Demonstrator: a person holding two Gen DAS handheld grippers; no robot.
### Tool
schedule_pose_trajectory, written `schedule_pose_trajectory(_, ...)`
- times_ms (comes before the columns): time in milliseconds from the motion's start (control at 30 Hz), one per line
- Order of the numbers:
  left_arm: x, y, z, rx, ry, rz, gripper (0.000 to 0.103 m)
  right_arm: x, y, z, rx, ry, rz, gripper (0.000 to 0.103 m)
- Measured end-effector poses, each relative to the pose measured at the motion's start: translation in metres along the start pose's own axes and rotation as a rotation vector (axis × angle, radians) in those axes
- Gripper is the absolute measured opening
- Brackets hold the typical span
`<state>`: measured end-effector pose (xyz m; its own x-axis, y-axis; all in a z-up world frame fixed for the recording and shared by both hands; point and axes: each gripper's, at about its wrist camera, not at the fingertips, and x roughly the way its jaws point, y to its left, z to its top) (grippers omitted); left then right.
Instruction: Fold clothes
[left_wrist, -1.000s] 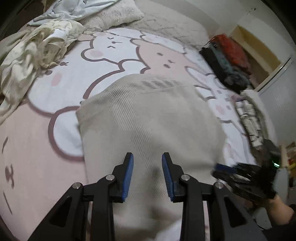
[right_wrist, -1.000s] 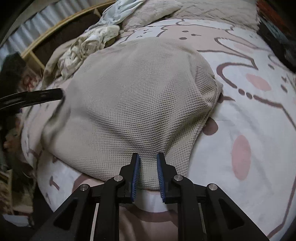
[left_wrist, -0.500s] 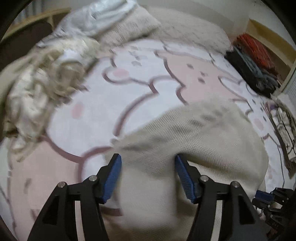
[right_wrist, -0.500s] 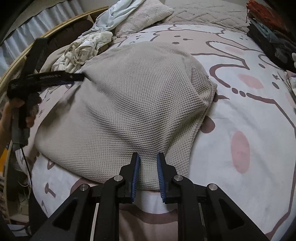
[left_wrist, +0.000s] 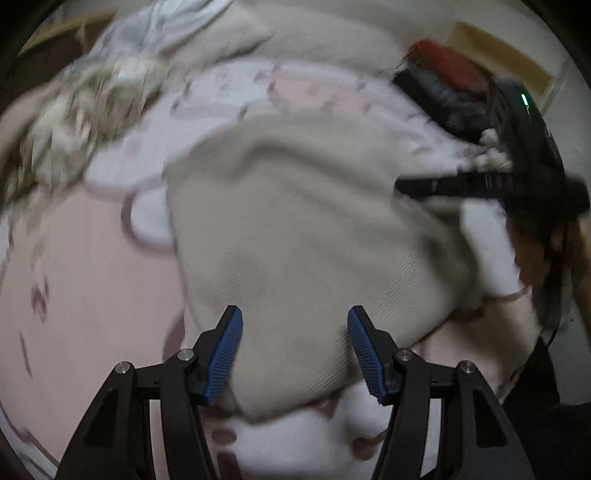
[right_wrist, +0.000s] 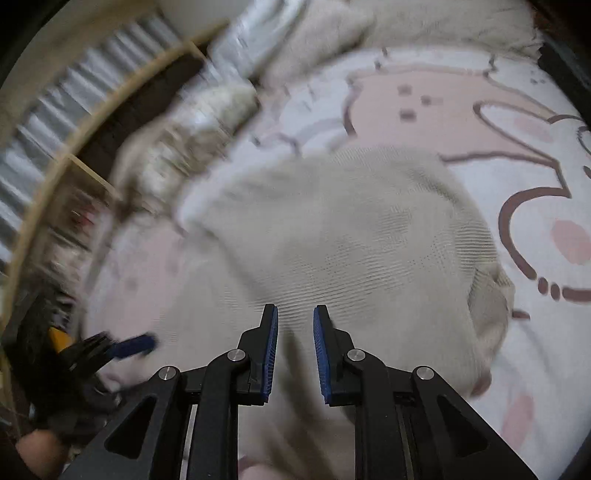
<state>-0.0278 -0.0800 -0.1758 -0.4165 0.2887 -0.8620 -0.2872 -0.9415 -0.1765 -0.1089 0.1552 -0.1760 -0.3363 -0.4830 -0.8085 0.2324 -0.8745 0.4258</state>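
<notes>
From my seat I count one beige waffle-knit garment (left_wrist: 306, 236) spread on one bed with a pink-and-white cartoon-animal sheet (left_wrist: 92, 266), and one crumpled heap of cream and pale-blue laundry (left_wrist: 85, 110) beyond it. I have two black grippers with blue-padded jaws, the left gripper (left_wrist: 294, 350) and the right gripper (right_wrist: 294, 354), and I make out one dark pile with a red item on top (left_wrist: 447, 74), too blurred to count further.

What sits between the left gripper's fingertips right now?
Only the beige waffle-knit garment, lying under the open left gripper in the left wrist view.
</notes>
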Motion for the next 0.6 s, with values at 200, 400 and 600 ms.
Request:
schedule_pose_trajectory(200, 0.001, -0.004, -0.007, 0.058, -0.024, 0.046, 0.059, -0.006, -0.038, 0.007, 0.044, -0.016, -0.08, 0.011)
schedule_pose_trajectory(400, 0.005, -0.002, -0.011, 0.073, -0.034, 0.053, 0.059, -0.028, -0.023, -0.038, -0.055, -0.02, -0.138, 0.011)
schedule_pose_trajectory(600, 0.003, -0.008, -0.009, 0.149, -0.017, 0.078, 0.059, -0.032, -0.031, -0.089, -0.06, -0.013, -0.121, 0.011)
